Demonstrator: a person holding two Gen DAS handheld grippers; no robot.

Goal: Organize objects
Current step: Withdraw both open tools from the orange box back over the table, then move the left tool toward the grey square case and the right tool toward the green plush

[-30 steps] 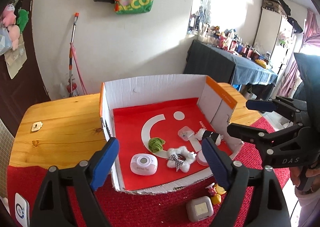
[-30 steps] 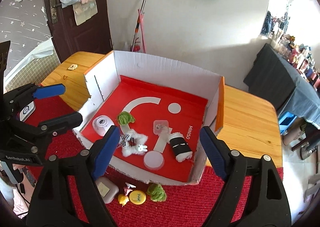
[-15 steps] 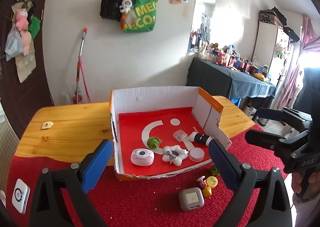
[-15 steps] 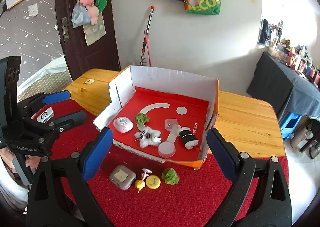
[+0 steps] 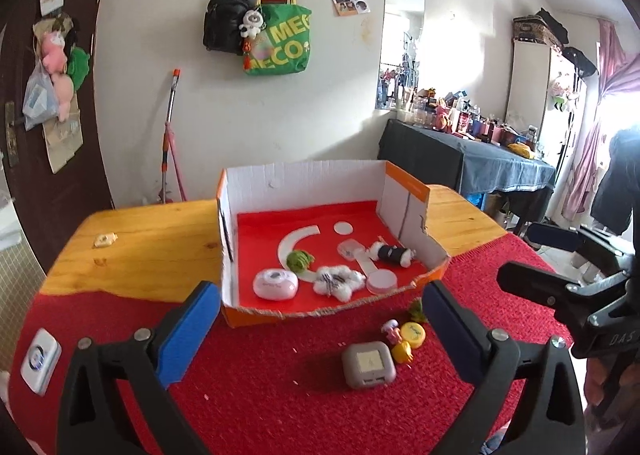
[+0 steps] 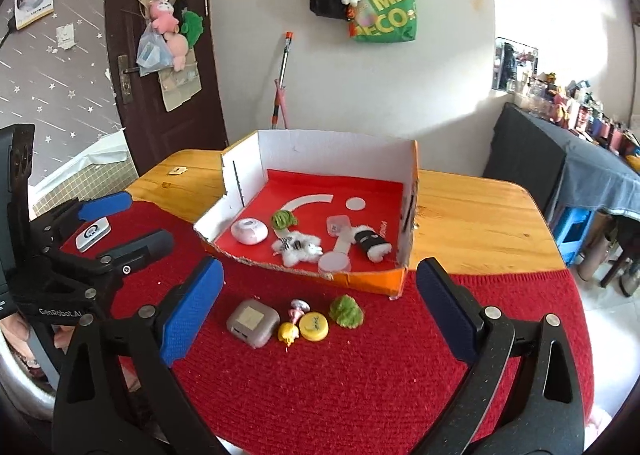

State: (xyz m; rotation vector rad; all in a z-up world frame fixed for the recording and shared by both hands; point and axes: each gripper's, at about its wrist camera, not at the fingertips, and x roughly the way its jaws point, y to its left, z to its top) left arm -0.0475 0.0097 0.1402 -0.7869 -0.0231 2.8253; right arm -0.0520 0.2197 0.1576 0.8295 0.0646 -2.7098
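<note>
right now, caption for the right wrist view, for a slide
Open right tool above a red mat, small items lined up before a partly filled cardboard box.

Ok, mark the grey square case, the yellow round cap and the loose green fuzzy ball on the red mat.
grey square case point(image 6: 252, 322), right wrist view, lid.
yellow round cap point(image 6: 314, 326), right wrist view, top face.
green fuzzy ball point(image 6: 346, 311), right wrist view, middle.

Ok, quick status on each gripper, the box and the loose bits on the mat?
left gripper: open, empty, jaws just opening.
right gripper: open, empty, jaws just opening.
cardboard box: upright, no lid, six small items inside.
grey square case: closed, on the red mat, outside the box.
yellow cap: flat on the mat.
</note>
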